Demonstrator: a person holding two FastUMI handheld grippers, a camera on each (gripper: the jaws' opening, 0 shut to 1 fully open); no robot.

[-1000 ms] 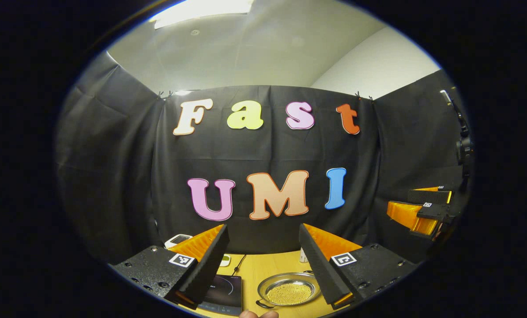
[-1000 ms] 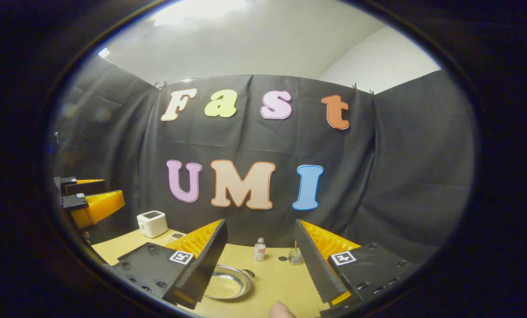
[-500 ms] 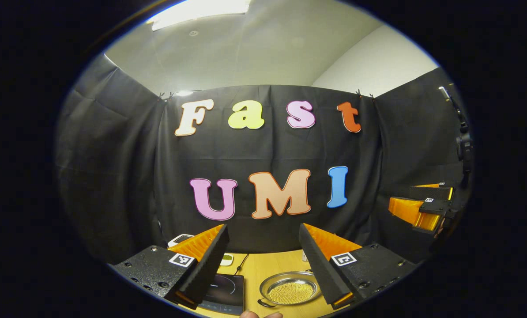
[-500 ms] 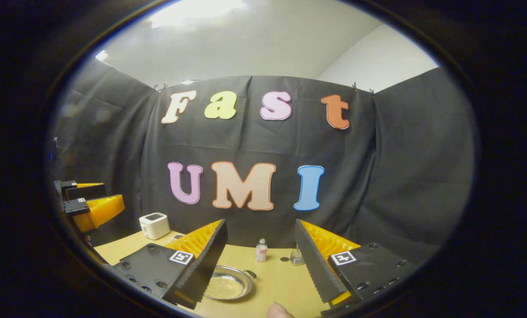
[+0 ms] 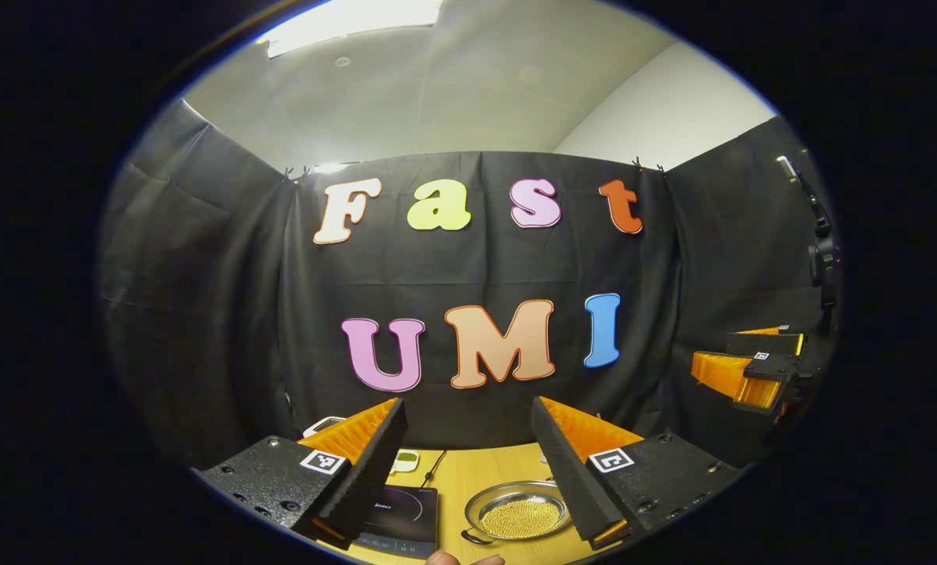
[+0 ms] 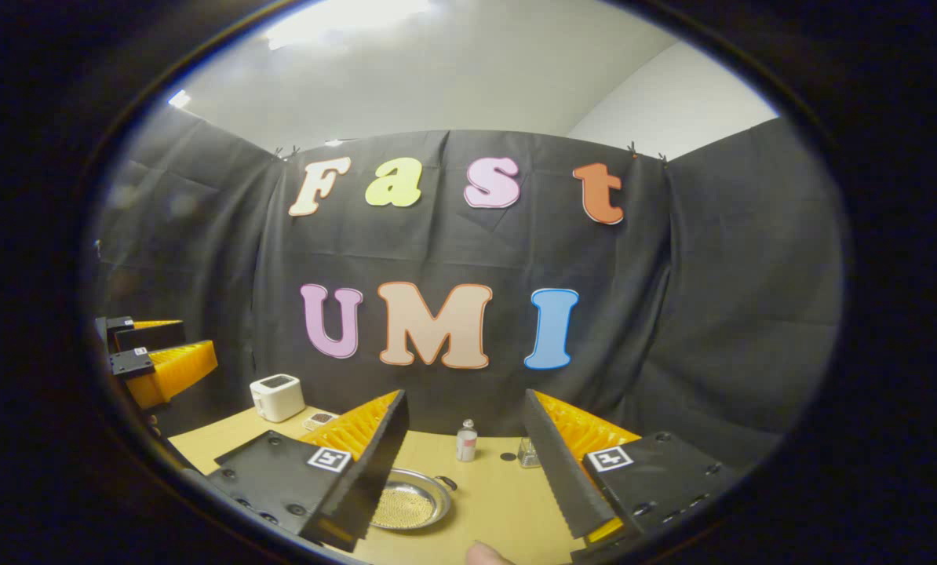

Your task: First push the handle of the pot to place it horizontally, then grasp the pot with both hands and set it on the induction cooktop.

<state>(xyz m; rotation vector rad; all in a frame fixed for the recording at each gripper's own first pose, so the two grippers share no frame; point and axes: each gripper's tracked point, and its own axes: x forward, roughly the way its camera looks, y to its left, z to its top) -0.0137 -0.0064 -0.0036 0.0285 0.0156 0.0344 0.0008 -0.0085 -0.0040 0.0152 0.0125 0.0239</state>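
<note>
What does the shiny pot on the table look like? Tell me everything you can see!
The pot is a shallow, round, silvery metal pan sitting flat on the light wooden table. Its inside bottom looks golden and bumpy. A small dark handle sticks out from its rim on each side. It lies just right of the black induction cooktop, not on it. Nothing touches it: both grippers hover above it with jaws wide apart.

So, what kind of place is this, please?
Probably a small recording booth set up as a kitchen corner: black cloth walls surround a wooden table holding an induction cooktop, a metal pot and a white toaster.
</note>
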